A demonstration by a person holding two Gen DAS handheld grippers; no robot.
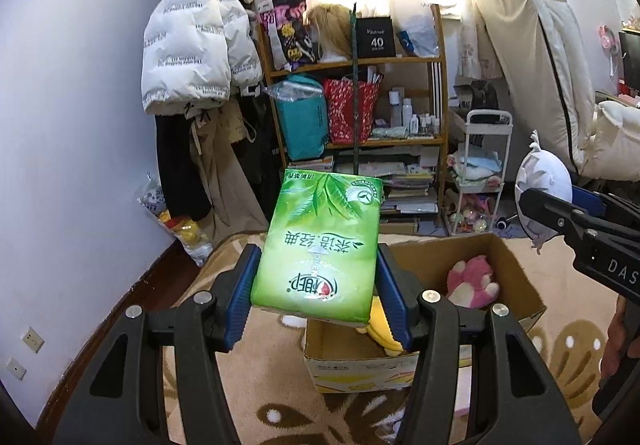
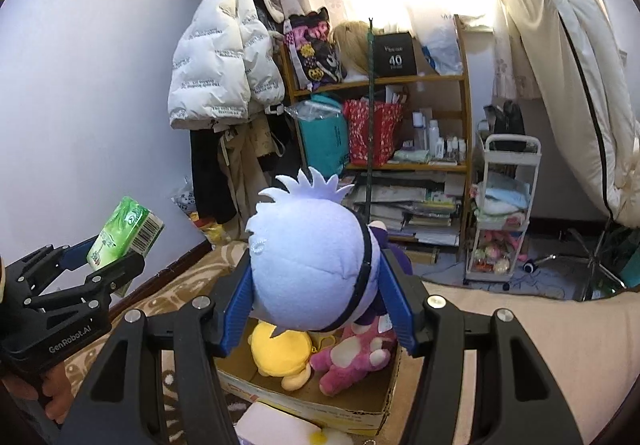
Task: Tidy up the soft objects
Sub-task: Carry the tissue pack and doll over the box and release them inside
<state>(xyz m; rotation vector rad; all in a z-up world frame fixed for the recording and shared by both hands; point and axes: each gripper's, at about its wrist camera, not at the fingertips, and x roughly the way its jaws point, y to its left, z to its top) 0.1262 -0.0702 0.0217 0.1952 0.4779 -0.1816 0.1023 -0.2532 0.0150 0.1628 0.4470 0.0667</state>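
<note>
My left gripper [image 1: 318,285] is shut on a green tissue pack [image 1: 320,245], held up in the air over the near left corner of an open cardboard box [image 1: 516,277]. Inside the box lie a pink plush [image 1: 474,281] and a yellow plush [image 1: 382,329]. My right gripper [image 2: 318,305] is shut on a pale blue plush doll [image 2: 308,261], hanging above the same box [image 2: 320,403], where the yellow plush [image 2: 282,355] and pink plush [image 2: 352,355] lie. The right gripper [image 1: 534,215] with its doll [image 1: 542,177] also shows at the right of the left wrist view. The left gripper [image 2: 116,265] with its pack [image 2: 124,233] shows at the left of the right wrist view.
The box stands on a patterned beige rug [image 1: 280,385]. Behind it a cluttered wooden shelf [image 1: 360,65], a small white trolley [image 1: 480,173] and hanging coats [image 1: 192,45] line the wall. A cream chair [image 1: 552,65] stands at the right. A white soft item [image 2: 276,427] lies before the box.
</note>
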